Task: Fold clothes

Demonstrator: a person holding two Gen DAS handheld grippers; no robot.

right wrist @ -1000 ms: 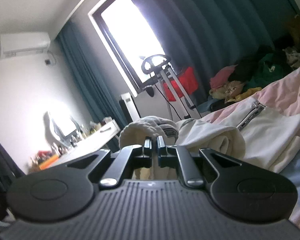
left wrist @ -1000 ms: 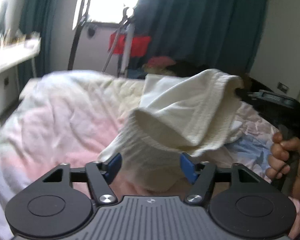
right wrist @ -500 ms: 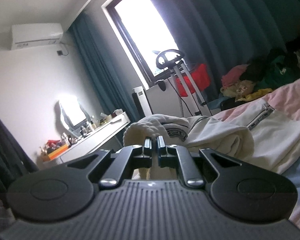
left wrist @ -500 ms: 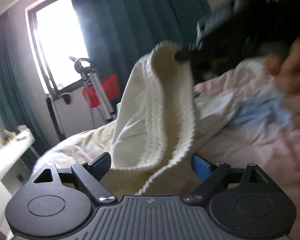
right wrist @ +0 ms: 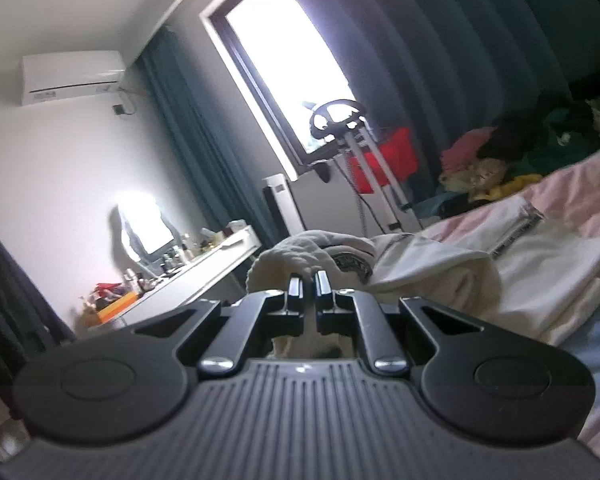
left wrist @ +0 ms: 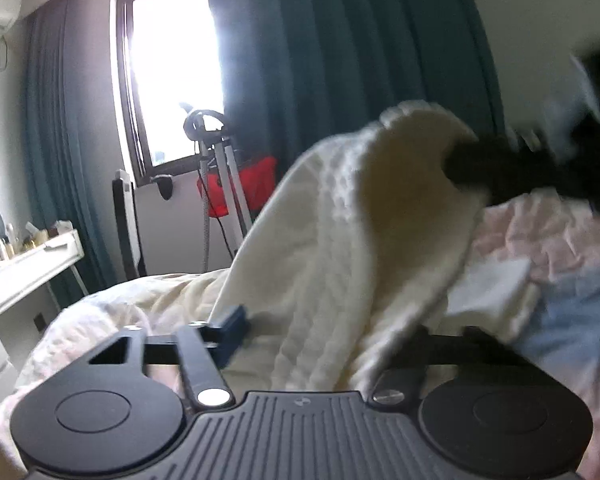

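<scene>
One cream knit garment (left wrist: 340, 240) in play, lifted off the bed (left wrist: 540, 240) at one corner and draping down toward the left gripper (left wrist: 320, 336). Right gripper (right wrist: 305, 280) is clenched on the garment's ribbed edge; in the left view it shows as a dark blurred shape at the raised corner. Left gripper's jaws have just been closing, cloth between them. One blue pad (left wrist: 232, 330) sits at the fabric's edge, the other is buried under the cloth, so can't tell if it's pinching yet.

Count: two grippers, one lifted garment, one folded white piece (right wrist: 540, 272) with a zipper flat on the bed beside it, one heap of mixed clothes (right wrist: 520, 164) further back. One window (right wrist: 292, 80), one air conditioner (right wrist: 72, 76), one tabletop (right wrist: 204, 268) with clutter, one red bin (right wrist: 384, 160).

Writing: a round patch (right wrist: 350, 266) on the garment, print too blurred to read. No other legible labels.
</scene>
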